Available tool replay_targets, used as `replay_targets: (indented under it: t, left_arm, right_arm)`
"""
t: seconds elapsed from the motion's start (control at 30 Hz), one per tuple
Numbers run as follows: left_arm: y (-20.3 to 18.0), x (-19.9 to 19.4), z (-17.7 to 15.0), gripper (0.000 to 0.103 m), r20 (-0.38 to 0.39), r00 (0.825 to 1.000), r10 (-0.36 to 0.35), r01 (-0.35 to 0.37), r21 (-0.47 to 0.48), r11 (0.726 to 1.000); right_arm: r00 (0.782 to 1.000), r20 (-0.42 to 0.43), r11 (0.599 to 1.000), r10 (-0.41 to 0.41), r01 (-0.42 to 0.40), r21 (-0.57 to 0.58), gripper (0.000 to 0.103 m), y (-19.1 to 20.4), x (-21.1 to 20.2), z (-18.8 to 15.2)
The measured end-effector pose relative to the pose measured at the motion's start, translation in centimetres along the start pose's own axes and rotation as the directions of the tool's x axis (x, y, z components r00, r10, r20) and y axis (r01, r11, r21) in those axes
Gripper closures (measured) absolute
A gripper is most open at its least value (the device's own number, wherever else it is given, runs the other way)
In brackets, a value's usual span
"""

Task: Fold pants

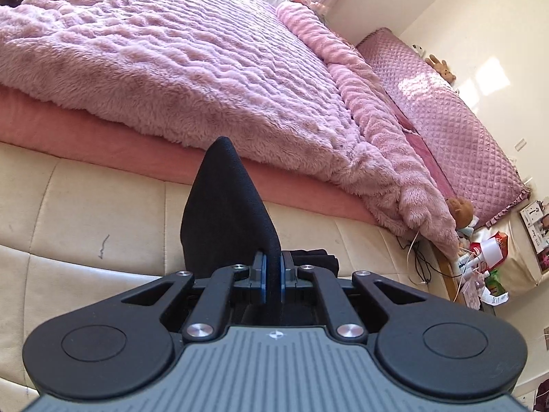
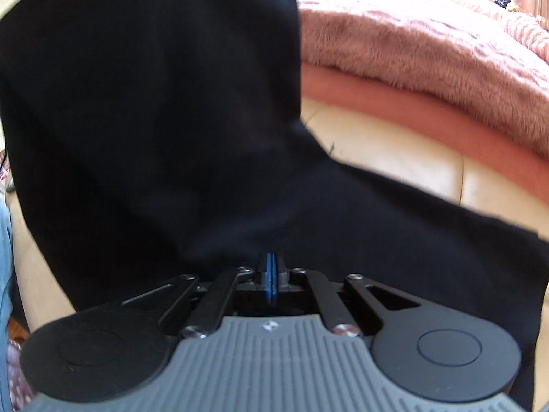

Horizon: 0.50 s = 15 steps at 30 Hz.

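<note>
The black pants (image 1: 223, 213) rise as a pointed fold straight ahead of my left gripper (image 1: 272, 261), whose blue pads (image 1: 262, 271) are shut on the cloth. More of the dark fabric bunches just right of the fingers. In the right wrist view the pants (image 2: 154, 120) hang as a broad dark sheet over the left and middle, and spread low to the right. My right gripper (image 2: 271, 261) is shut, its blue pads pressed together. The cloth lies right at its tips, and I see none between the pads.
A cream padded bench (image 1: 85, 206) (image 2: 394, 158) runs below, along the bed's edge. A fluffy pink blanket (image 1: 171, 68) (image 2: 411, 41) covers the bed behind it. Cables, packets and a soft toy (image 1: 459, 209) clutter the floor at the right. Blue cloth (image 2: 5, 257) shows at the left edge.
</note>
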<state>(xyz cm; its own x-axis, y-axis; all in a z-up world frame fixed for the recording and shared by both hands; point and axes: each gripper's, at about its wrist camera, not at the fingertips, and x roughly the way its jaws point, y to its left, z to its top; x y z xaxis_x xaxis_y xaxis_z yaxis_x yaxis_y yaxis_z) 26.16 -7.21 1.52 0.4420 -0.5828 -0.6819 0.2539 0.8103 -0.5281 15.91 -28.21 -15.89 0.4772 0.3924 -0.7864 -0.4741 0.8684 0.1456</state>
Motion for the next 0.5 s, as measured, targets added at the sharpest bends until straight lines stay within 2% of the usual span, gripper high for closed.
replay_targets:
  t: [0.2, 0.3, 0.37, 0.4, 0.43, 0.47, 0.5]
  left_arm:
    - [-1.7, 1.1, 0.2, 0.096, -0.008, 1.000, 0.009, -0.009, 0.009, 1.000]
    - [-3.1, 2.0, 0.3, 0.096, -0.020, 1.000, 0.004, -0.004, 0.017, 1.000]
    - [-4.2, 3.0, 0.3, 0.096, -0.031, 0.999, 0.009, -0.008, 0.032, 0.999]
    - [-4.8, 3.5, 0.2, 0.096, -0.039, 0.999, 0.014, -0.013, 0.038, 0.999]
    - [-5.5, 4.1, 0.1, 0.096, -0.048, 0.999, 0.019, -0.017, 0.046, 0.999]
    - [-6.1, 4.8, 0.0, 0.096, -0.055, 0.998, 0.026, -0.023, 0.055, 0.998]
    - [-6.8, 5.5, -0.2, 0.096, -0.062, 0.998, 0.033, -0.029, 0.059, 0.998]
  right_arm:
    - [1.000, 0.005, 0.998, 0.008, -0.009, 0.060, 0.103, -0.6, 0.4, -0.8]
    - [0.998, 0.047, 0.998, -0.029, 0.027, 0.058, 0.103, -1.5, -2.1, -1.1]
    - [0.992, 0.082, 0.991, -0.097, 0.088, 0.105, 0.101, -3.5, -4.9, -1.9]
    - [0.986, 0.093, 0.982, -0.140, 0.126, 0.144, 0.095, -4.8, -6.4, -2.5]
    - [0.978, 0.096, 0.969, -0.186, 0.166, 0.184, 0.073, -6.2, -7.8, -3.1]
    - [0.969, 0.097, 0.954, -0.226, 0.200, 0.225, 0.058, -7.4, -9.0, -3.7]
    - [0.961, 0.093, 0.934, -0.261, 0.227, 0.275, 0.056, -9.1, -10.3, -4.6]
